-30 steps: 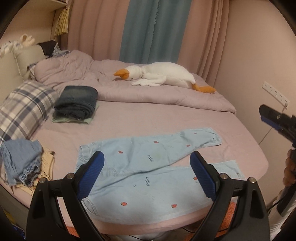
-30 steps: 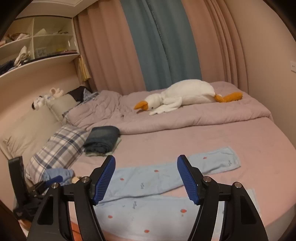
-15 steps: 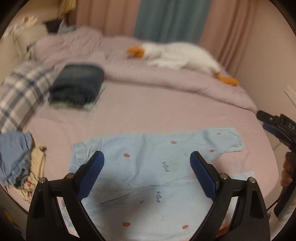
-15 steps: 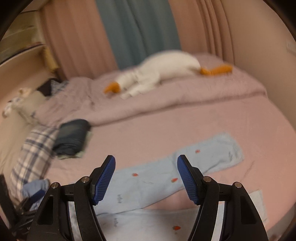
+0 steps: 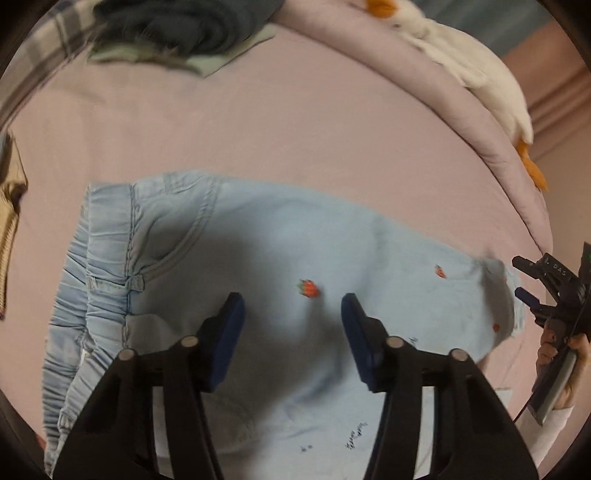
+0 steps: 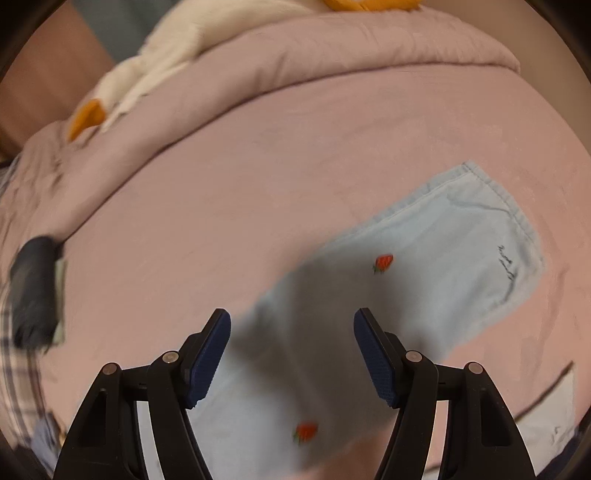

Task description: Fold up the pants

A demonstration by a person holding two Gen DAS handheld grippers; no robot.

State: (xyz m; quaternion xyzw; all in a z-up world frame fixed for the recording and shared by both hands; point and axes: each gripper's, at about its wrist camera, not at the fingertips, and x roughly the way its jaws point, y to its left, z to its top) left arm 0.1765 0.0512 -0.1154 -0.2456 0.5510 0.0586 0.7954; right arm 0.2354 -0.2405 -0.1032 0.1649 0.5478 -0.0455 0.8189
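- Left wrist view: the pants [image 5: 280,258] lay flat on the pink bed sheet [image 5: 258,122], pale blue denim with a gathered elastic waistband at the left, a curved pocket seam and a belt loop beside it.
- Small red strawberry motifs dotted the fabric, one just ahead of the left gripper [image 5: 291,310]; small dark script was printed lower down, too small to read.
- The left gripper's jaws stood wide apart over the upper leg of the pants, with nothing between the blue pads [image 5: 225,339].
- At the right edge the right gripper [image 5: 532,284] showed, held in a hand [image 5: 554,350] near the leg's hem; the letters "DAS" could be read on its body.
- A folded dark garment [image 5: 192,22] lay at the top of the bed, and a white plush goose [image 5: 472,62] rested on the duvet [image 5: 436,99].
- Right wrist view: one leg of the pants [image 6: 424,269] ran diagonally across the sheet, its stitched hem at the upper right, with two strawberries and a line of dark script near the hem, not legible.
- The right gripper [image 6: 291,354] hung over that leg, jaws spread wide and holding nothing; the picture was blurred.
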